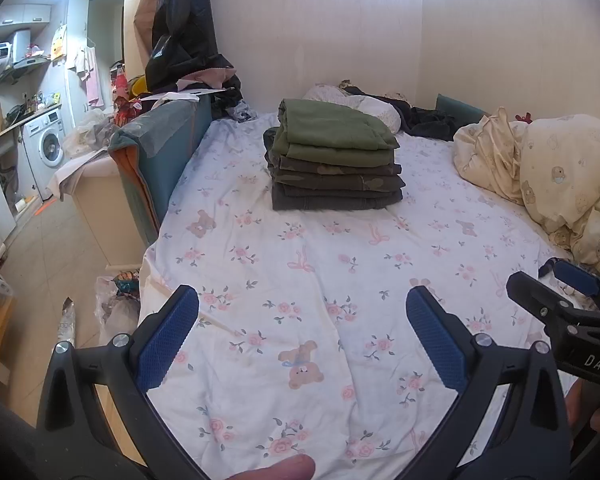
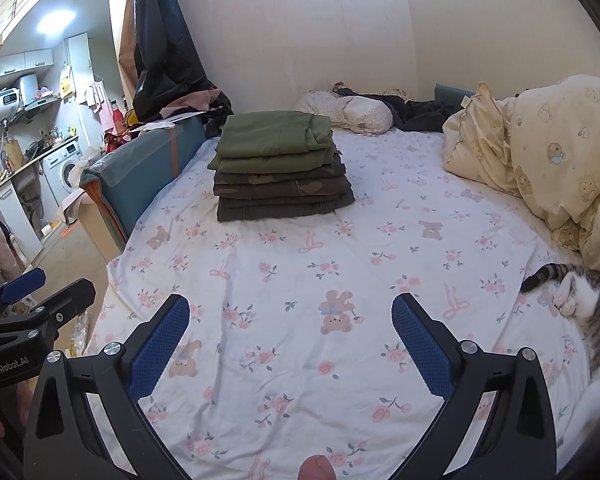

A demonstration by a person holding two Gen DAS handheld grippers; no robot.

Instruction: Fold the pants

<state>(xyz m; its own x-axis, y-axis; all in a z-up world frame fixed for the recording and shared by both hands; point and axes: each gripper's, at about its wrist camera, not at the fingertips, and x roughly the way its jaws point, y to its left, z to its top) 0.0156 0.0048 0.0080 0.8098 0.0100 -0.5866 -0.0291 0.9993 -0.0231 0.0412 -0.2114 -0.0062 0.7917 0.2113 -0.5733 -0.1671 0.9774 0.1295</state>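
Olive cotton tops the stack (image 1: 334,160), a pile of folded pants lying well ahead of both grippers on the floral sheet (image 1: 300,280); the two upper pairs are green, those beneath look darker, one camouflaged, the lowest a grey denim-like cloth. Starting from the left, the left gripper (image 1: 302,334) hovers above bare sheet with its blue pads spread wide and nothing between them; the stack sits straight beyond its fingertips, a little right of centre. The right gripper (image 2: 290,338) likewise stands wide open and empty, with the stack beyond and slightly left of its fingers. Right of those fingers, a cat (image 2: 588,304) lies at the sheet's edge, and a cream quilt (image 2: 540,148) is bunched further off. No unfolded pair lies between or near the fingers, so the folding looks complete or awaits another garment; I cannot tell which. Judging by the look, the pants are soft and limp, moderately heavy as a pile, with the denim stiffer than the cotton. A single pair would likely best be pinched at the waistband or hem corners, one per gripper, as thin single layers could slip; the stack could topple if nudged sideways.
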